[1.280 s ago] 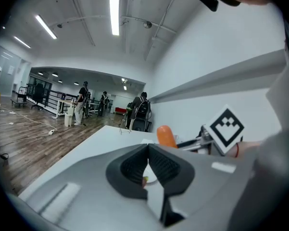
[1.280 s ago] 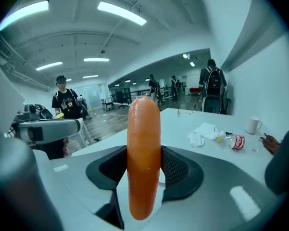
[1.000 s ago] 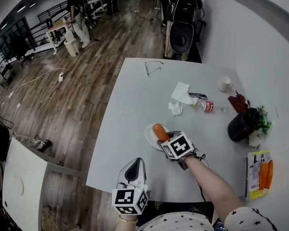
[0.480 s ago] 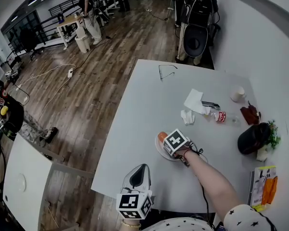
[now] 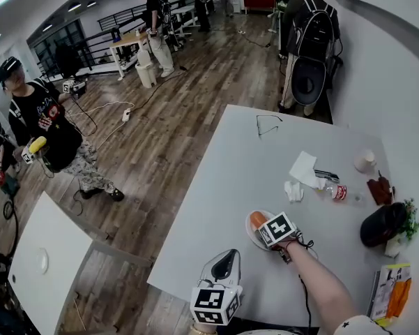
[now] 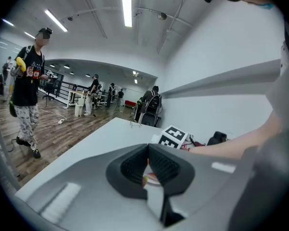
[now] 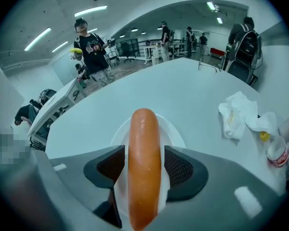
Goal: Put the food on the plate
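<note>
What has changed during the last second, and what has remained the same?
The right gripper lowered the sausage to the white plate. Its jaws are opening and no longer press on the sausage, which lies between them over the plate. The left gripper stays shut and empty near the edge of the table. The napkins and the bottle have not moved.

Found sausage (image 5: 256, 220) over white plate (image 5: 250, 233), between opening jaws of right gripper (image 5: 263, 226); left gripper (image 5: 227, 258) at seven o'clock, tissues (image 5: 303, 169) at one o'clock.
</note>
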`<state>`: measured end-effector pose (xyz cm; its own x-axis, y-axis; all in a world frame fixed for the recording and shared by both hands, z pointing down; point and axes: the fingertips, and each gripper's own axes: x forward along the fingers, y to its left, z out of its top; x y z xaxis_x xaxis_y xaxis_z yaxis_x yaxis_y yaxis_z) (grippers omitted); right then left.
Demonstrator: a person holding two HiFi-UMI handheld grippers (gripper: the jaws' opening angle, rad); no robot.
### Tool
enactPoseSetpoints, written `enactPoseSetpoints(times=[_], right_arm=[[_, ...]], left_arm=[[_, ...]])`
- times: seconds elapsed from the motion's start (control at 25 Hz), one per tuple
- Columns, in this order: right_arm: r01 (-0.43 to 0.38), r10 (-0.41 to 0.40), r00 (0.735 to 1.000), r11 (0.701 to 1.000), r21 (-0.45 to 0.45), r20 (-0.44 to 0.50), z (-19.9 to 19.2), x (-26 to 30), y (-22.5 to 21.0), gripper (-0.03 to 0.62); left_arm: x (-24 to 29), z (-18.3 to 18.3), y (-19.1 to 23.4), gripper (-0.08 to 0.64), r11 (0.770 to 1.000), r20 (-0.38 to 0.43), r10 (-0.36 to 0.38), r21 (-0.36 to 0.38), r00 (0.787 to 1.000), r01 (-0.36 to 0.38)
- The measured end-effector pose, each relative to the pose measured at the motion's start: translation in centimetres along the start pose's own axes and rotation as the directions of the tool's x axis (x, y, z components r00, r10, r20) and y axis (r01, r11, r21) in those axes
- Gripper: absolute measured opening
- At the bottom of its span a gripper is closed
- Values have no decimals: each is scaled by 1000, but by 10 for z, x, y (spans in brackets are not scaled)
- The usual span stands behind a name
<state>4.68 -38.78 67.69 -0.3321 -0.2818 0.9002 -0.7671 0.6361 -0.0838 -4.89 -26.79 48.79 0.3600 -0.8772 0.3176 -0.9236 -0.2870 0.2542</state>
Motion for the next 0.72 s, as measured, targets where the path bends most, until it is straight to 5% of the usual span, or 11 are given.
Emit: enactPoseSetpoints(times=[0.24,0.4,0.56,0.72], right_arm=[[-4,-24,960,995,97,280,28,-58,18,252],[-106,-3,849,979,175,528,40,-124,49,183],[-121,-103,716,956,268,691,31,-192,67,5],[-75,-151,662,961,265,734,13,-217,88,0]], left_arm=[[-8,3,1,8,1000,-1,6,5,1000,-6],[-12,11,-4,8,1000,11,8,14,1000,-9],[-14,18,-13,8,999,24,-2,47,1000,1],[-15,19,-21,8,998,11,-7,70,1000,6]])
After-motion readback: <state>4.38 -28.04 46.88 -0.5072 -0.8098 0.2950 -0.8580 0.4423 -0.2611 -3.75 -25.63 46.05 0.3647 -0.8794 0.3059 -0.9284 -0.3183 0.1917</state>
